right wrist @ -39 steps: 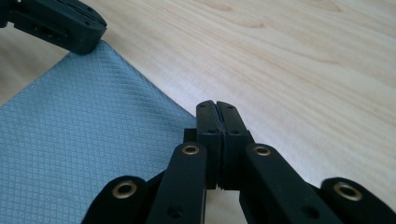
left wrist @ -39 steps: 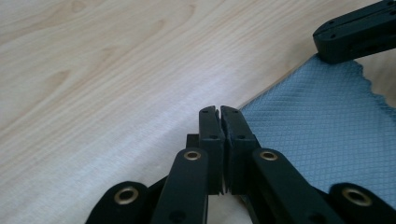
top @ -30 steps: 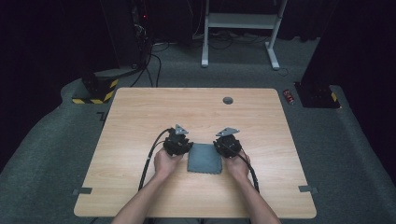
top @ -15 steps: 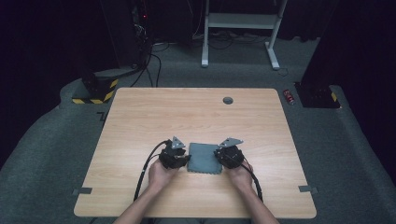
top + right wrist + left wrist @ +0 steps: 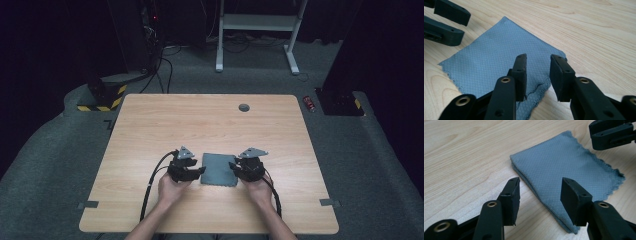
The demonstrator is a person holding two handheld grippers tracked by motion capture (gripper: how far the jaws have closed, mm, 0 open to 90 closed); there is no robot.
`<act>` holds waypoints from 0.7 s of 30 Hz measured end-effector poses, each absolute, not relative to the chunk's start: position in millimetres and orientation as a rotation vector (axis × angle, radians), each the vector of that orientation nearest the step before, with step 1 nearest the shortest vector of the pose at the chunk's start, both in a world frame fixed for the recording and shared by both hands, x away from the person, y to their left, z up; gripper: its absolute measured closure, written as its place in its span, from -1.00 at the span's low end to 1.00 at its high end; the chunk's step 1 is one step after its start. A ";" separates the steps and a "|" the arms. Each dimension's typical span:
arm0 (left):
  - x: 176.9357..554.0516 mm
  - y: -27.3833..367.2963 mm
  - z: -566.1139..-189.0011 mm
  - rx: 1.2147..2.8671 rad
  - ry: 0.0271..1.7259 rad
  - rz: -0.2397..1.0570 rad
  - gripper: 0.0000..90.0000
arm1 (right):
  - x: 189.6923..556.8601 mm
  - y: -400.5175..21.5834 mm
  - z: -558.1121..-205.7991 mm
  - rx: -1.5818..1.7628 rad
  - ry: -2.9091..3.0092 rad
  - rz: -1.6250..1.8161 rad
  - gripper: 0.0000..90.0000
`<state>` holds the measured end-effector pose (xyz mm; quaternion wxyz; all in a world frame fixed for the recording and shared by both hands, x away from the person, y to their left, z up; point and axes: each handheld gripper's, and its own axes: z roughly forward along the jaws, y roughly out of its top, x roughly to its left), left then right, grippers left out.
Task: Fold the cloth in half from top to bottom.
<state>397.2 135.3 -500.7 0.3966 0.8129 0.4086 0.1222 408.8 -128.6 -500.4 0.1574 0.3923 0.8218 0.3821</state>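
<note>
A folded cloth (image 5: pixel 218 169) lies flat on the table (image 5: pixel 150 125), near the front edge, about in the middle. The left gripper (image 5: pixel 192 173) is just beside the cloth's left side. The right gripper (image 5: pixel 238 170) is just beside its right side. A small round cap (image 5: pixel 244 107) sits far behind, near the back edge.

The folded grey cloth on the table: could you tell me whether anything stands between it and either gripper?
Nothing visible does. The folded grey cloth lies flat on the bare wooden table, with the left gripper and the right gripper at its opposite edges, jaws apart and just opened, pressing on nothing.
</note>
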 end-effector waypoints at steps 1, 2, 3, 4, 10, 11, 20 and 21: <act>395.8 136.5 -499.5 2.051 1.037 0.308 0.11 | 407.9 -130.5 -499.7 1.129 2.349 1.100 0.44; 394.6 138.4 -498.2 2.043 1.037 0.309 0.10 | 407.0 -132.3 -499.3 1.139 2.342 1.110 0.41; 393.6 140.3 -497.0 2.032 1.036 0.307 0.10 | 406.1 -134.4 -498.9 1.148 2.336 1.119 0.40; 392.3 141.9 -496.0 2.019 1.040 0.305 0.09 | 405.5 -136.6 -498.7 1.157 2.331 1.127 0.39; 387.9 153.7 -491.8 1.994 1.042 0.322 0.10 | 400.8 -147.9 -497.7 1.192 2.297 1.151 0.36; 386.8 155.7 -491.5 1.986 1.046 0.323 0.10 | 399.5 -149.5 -497.3 1.197 2.294 1.153 0.36; 378.3 172.5 -491.4 1.942 1.069 0.333 0.10 | 390.7 -164.6 -492.7 1.205 2.250 1.180 0.33; 378.2 173.5 -491.4 1.939 1.071 0.332 0.10 | 389.9 -166.5 -492.5 1.208 2.246 1.180 0.32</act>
